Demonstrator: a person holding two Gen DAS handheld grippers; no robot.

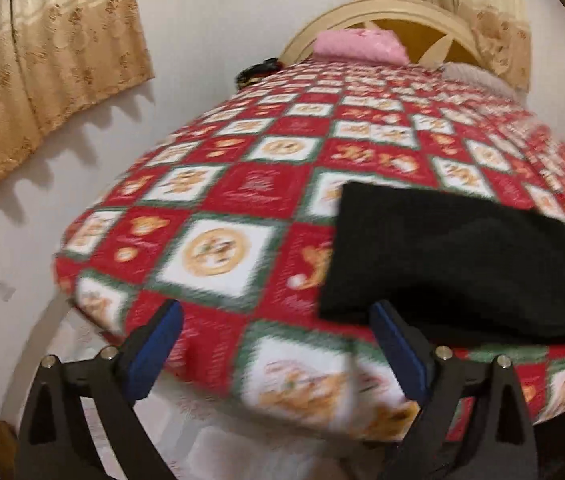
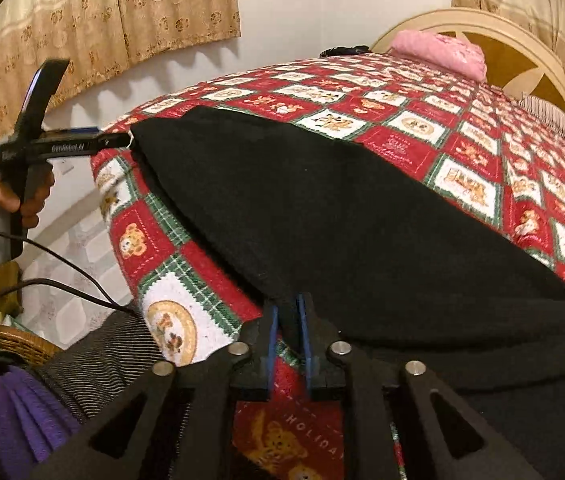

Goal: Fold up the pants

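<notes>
Black pants [image 2: 342,216] lie spread on the bed with the red, white and green holiday quilt [image 2: 186,312]. My right gripper [image 2: 287,312] is shut on the near edge of the pants at the bed's front. In the left wrist view the pants [image 1: 462,256] lie at the right. My left gripper [image 1: 276,312] is open, its right finger beside the pants' near corner. In the right wrist view the left gripper [image 2: 122,140] reaches the far left corner of the pants.
A pink pillow [image 1: 358,46] and a cream headboard [image 1: 386,12] are at the bed's far end. Beige curtains [image 1: 42,80] hang on the white wall. A wicker basket [image 2: 10,340] stands left of the bed. Cables hang from my left hand.
</notes>
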